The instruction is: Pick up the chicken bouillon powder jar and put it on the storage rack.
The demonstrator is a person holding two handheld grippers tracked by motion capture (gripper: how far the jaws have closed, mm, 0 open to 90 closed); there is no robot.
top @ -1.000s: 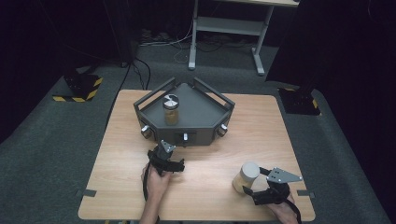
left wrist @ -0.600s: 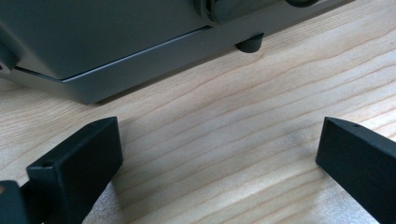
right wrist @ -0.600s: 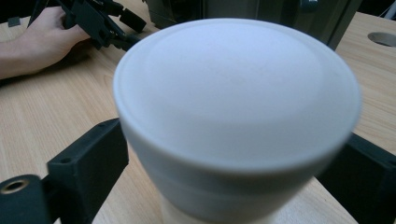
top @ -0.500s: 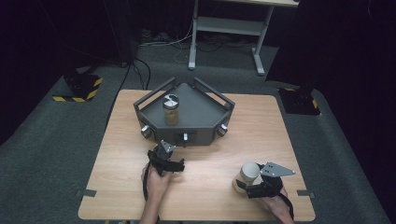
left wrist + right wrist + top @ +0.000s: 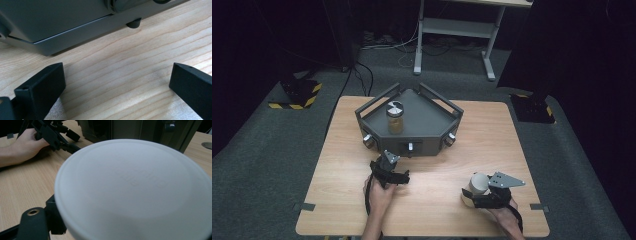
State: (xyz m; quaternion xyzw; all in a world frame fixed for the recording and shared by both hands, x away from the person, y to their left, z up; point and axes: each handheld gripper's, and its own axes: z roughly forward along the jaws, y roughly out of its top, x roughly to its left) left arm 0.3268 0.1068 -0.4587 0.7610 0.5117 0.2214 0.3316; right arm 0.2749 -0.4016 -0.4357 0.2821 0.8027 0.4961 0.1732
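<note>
A round white lid (image 5: 135, 187) of a jar sits close to the camera, tilted toward it, with faint raised lettering on top. The right tongs (image 5: 125, 230) grip it from below; one black jaw shows at the lower left. Beyond, on the wooden bench (image 5: 27, 185), a hand (image 5: 23, 146) holds the left tongs (image 5: 72, 138) beside a dark grey tray (image 5: 140, 130).

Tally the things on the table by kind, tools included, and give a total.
Jars: 2, the jar on the tray and the white-lidded jar in the right tool
Grey tray: 1
Tools: 2, counting the left tool
Total: 5
</note>
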